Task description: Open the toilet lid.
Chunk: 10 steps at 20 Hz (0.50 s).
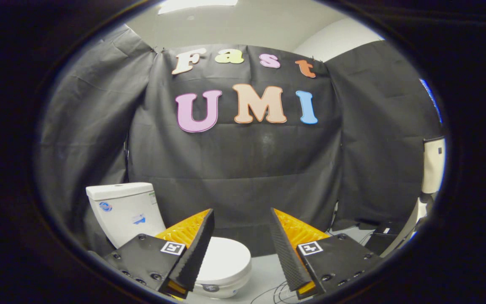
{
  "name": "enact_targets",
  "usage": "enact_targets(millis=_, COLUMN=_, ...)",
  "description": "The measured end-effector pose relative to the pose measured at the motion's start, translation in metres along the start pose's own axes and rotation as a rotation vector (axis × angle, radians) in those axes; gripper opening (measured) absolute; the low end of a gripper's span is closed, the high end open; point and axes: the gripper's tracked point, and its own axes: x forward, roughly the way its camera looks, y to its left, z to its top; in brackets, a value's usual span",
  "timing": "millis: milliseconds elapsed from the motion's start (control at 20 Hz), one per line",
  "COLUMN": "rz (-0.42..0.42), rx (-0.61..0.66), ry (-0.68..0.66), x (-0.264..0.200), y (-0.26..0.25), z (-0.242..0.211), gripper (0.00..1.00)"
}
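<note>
The claw (241, 223) was held wide open and empty, up in the air, ready to reach down. The toilet lid (226, 258) lay shut, low, behind its left finger.

**Lighting and Image Quality**

Illumination is even and moderate, supplied from overhead: a bright ceiling panel (196, 5) sits high above the gripper (241, 219), whose fingers stand apart on nothing. The black wall cloth (243, 169) beyond the fingers absorbs light and reads dim, with soft creases. The white toilet lid (226, 259), just ahead of the left finger, shows mild sheen without glare. Fisheye distortion bends straight lines outward. Focus is sharp centrally, softer toward the periphery.
</note>
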Motion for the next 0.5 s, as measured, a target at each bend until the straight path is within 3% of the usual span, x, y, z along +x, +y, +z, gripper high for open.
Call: enact_targets(millis=500, rz=-0.007, rx=0.046, ry=-0.018, x=-0.0011, y=-0.0050, z=0.0013, gripper=0.81)
